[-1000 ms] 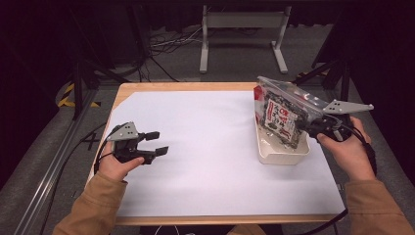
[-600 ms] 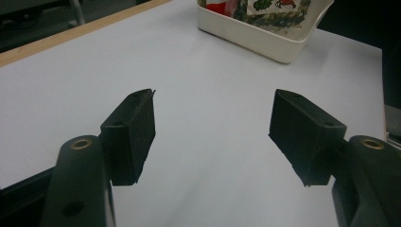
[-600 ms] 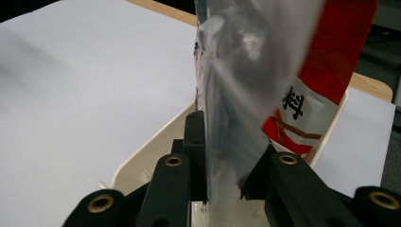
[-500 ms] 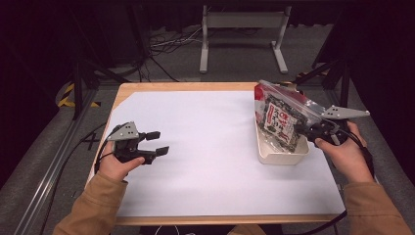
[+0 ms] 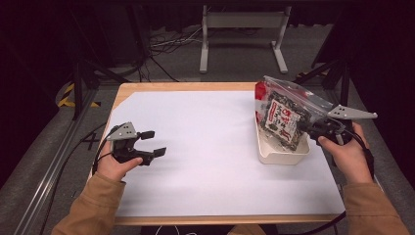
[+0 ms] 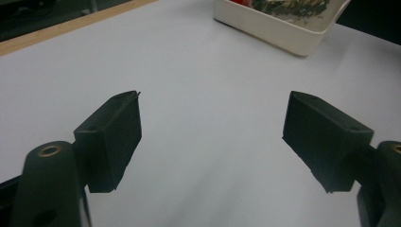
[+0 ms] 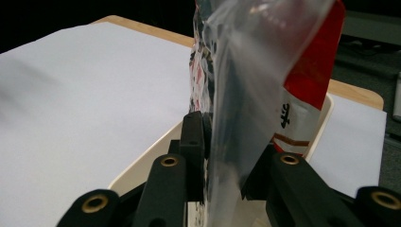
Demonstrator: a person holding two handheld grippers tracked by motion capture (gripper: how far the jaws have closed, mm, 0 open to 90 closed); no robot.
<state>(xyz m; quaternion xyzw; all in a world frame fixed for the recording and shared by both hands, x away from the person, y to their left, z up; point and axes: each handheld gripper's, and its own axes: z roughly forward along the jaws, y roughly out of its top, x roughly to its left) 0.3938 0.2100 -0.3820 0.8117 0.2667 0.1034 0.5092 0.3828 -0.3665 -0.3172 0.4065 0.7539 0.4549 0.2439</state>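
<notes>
My own black right-hand gripper (image 7: 222, 156) hides the lower edge of the clear plastic snack bag (image 7: 265, 71), its top's cropped off, and the shallow cream tray (image 7: 142, 165) is mostly covered too.

bag (image 5: 282, 117): clear plastic, red top corner, dark flecked contents, red-black-white label | tray (image 5: 284, 155), 3 o'clock: cream-white | sheet (image 5: 205, 147): plain white | table (image 5: 161, 87) edge, 12 o'clock: light wood | left gripper (image 5: 152, 143), 9 o'clock: black, grey plate | sleeves (image 5: 93, 205): tan

Dark room, grey floor (image 5: 205, 73), white metal stand (image 5: 242, 34), cables (image 5: 164, 46), wooden table (image 5: 186, 87) under white sheet (image 5: 210, 147)
</notes>
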